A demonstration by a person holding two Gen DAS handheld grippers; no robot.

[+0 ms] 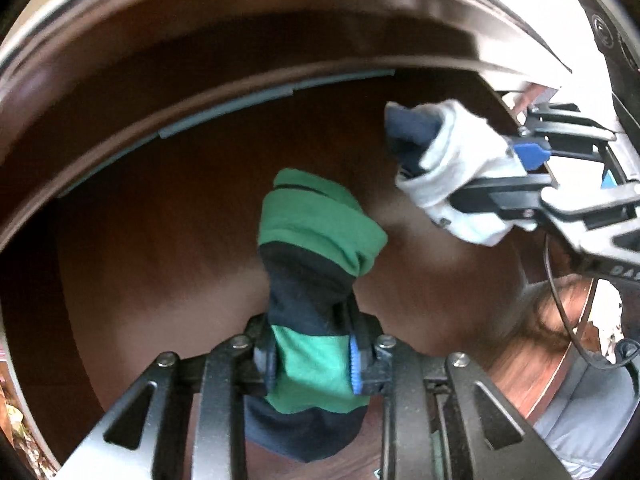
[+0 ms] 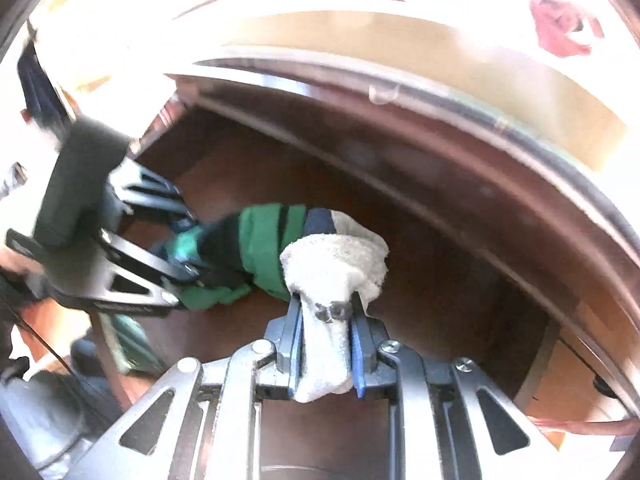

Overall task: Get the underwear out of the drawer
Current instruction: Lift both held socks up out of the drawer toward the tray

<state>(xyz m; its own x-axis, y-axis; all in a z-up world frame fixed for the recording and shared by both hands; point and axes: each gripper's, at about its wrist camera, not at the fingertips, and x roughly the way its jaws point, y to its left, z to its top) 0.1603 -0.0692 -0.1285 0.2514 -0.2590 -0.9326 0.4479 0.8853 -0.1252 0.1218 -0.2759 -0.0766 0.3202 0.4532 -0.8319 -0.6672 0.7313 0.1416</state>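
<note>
My left gripper [image 1: 314, 354] is shut on a rolled green and navy underwear [image 1: 316, 232] and holds it above the floor of the open dark-brown drawer [image 1: 168, 248]. My right gripper [image 2: 326, 336] is shut on a rolled white and navy underwear [image 2: 340, 264], also above the drawer floor. In the left wrist view the right gripper [image 1: 516, 172] comes in from the right with the white roll [image 1: 456, 164]. In the right wrist view the left gripper [image 2: 184, 256] comes in from the left with the green roll [image 2: 260, 248]. The two rolls are close together.
The drawer's back wall [image 1: 208, 108] curves behind the rolls, and its bare brown floor [image 2: 440, 300] shows beneath them. A pale top surface [image 2: 400, 36] with red patches lies beyond the cabinet. Wood flooring [image 1: 532, 340] shows at the right.
</note>
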